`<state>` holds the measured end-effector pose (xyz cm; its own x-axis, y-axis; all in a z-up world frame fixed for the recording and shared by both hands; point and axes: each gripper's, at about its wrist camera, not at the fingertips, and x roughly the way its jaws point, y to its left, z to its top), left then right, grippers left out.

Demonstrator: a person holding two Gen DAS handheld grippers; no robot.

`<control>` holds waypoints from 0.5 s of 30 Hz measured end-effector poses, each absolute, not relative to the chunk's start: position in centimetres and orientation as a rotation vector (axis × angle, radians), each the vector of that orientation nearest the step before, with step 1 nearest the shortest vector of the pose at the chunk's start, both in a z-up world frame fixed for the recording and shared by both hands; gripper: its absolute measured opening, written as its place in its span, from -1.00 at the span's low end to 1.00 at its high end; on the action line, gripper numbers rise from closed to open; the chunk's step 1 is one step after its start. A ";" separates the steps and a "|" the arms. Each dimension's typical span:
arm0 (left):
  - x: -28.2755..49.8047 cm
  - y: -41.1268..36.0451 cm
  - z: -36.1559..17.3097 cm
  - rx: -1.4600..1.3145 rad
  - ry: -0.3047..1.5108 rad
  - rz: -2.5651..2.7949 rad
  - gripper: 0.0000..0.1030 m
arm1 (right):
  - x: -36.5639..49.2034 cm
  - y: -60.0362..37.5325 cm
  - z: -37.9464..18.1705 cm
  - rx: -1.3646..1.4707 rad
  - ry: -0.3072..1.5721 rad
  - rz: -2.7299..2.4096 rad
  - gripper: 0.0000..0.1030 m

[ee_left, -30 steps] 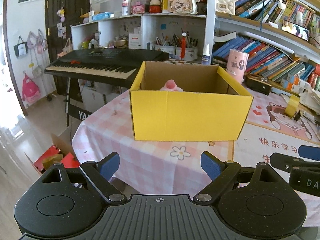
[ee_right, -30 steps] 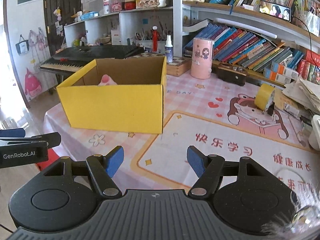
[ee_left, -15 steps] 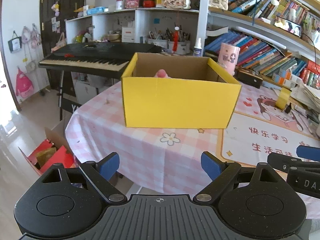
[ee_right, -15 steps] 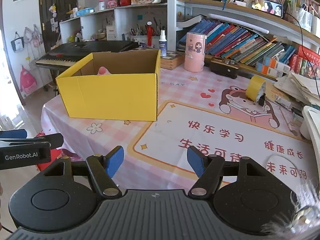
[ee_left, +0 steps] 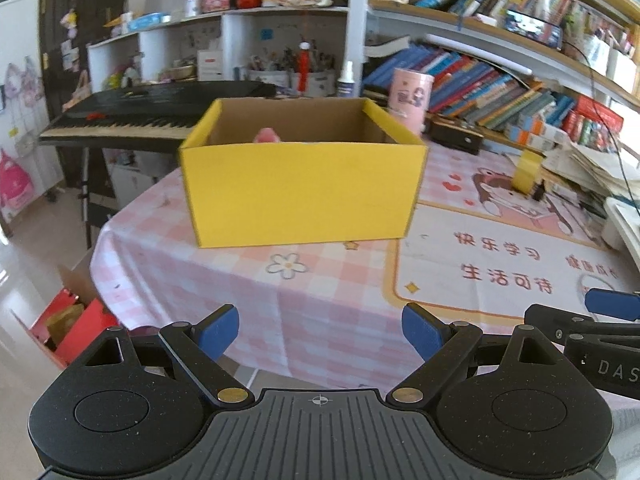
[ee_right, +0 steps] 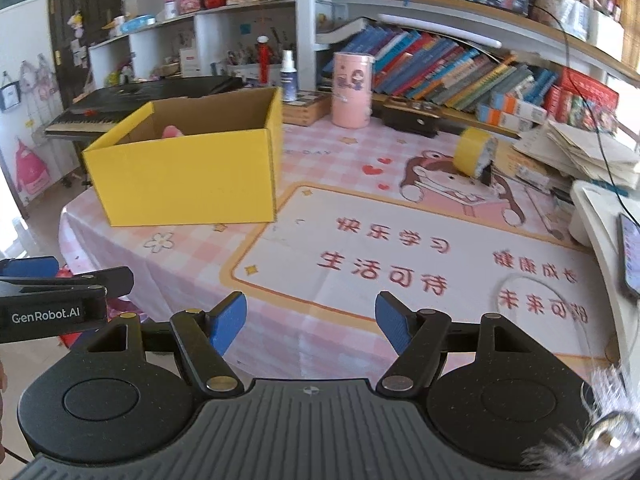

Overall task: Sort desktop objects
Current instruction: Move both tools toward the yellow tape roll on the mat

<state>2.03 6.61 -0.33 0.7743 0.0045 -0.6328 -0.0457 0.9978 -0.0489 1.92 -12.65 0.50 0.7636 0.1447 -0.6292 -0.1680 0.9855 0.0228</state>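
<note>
A yellow cardboard box (ee_left: 300, 192) (ee_right: 184, 176) stands open on the pink checked tablecloth, with the top of a pink object (ee_left: 267, 135) (ee_right: 173, 132) showing inside it. My left gripper (ee_left: 320, 330) hangs open and empty over the table's near edge, well short of the box. My right gripper (ee_right: 310, 320) is open and empty too, above the printed desk mat (ee_right: 400, 264). A yellow tape roll (ee_right: 474, 156) (ee_left: 527, 170) lies at the mat's far right. A pink cylinder tin (ee_right: 352, 90) stands behind the box.
Bookshelves and a stack of papers (ee_right: 584, 152) line the back and right of the table. A white tray with a phone (ee_right: 628, 256) sits at the right edge. A keyboard piano (ee_left: 160, 112) stands beyond the table's left side, with red boxes (ee_left: 76, 320) on the floor.
Both grippers have drawn back and swung right, so the box looks smaller and further left. More of the desk mat and the right side of the table has come into view.
</note>
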 end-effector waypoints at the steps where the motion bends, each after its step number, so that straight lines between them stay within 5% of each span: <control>1: 2.1 6.4 -0.3 -0.057 0.685 0.017 0.76 | 1.9 -12.9 0.5 -0.029 0.683 0.160 0.35; 15: 4.8 1.7 -0.7 0.017 0.713 -0.116 0.76 | 3.0 -17.0 0.0 0.023 0.706 0.059 0.36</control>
